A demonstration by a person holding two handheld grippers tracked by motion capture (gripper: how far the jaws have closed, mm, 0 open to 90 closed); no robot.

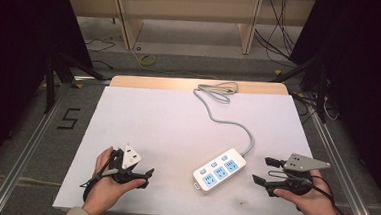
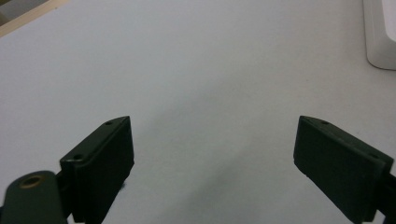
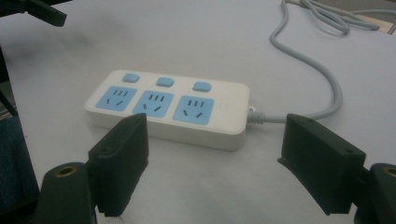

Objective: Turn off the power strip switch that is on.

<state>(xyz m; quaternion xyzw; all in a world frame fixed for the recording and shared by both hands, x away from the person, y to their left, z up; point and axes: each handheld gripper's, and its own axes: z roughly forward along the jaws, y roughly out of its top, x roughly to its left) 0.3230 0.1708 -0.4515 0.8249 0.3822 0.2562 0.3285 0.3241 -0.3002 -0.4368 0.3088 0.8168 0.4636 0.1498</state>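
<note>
White and blue, the power strip (image 1: 220, 169) lies flat on the desk (image 1: 177, 122), near the front edge and a little right of the middle, its long axis running diagonally from the front toward the back right. Its three blue sockets face up with three small blue buttons in a row beside them, and its grey cable (image 1: 218, 101) leaves the far end, curves toward the back edge and loops there. Both hands come in over the front edge. The person's left hand (image 1: 107, 182) rests near the front left corner, wrist low and close to the surface, and it holds the left gripper (image 1: 150, 177) level with its tips turned toward the strip; its jaws stand wide apart with nothing between them, well apart from the strip. In the left gripper view a white corner of the strip sits at the upper right, beyond the right jaw. The right hand (image 1: 307, 197) sits near the front right corner, palm wrapped around the handle, the grey three-cornered plate (image 1: 305, 163) on top. The right gripper (image 1: 265, 170) points left at the strip, released too, jaws spread and empty, near the cable end of the strip but not touching it. In the right gripper view the strip lies just beyond the open jaws.
</note>
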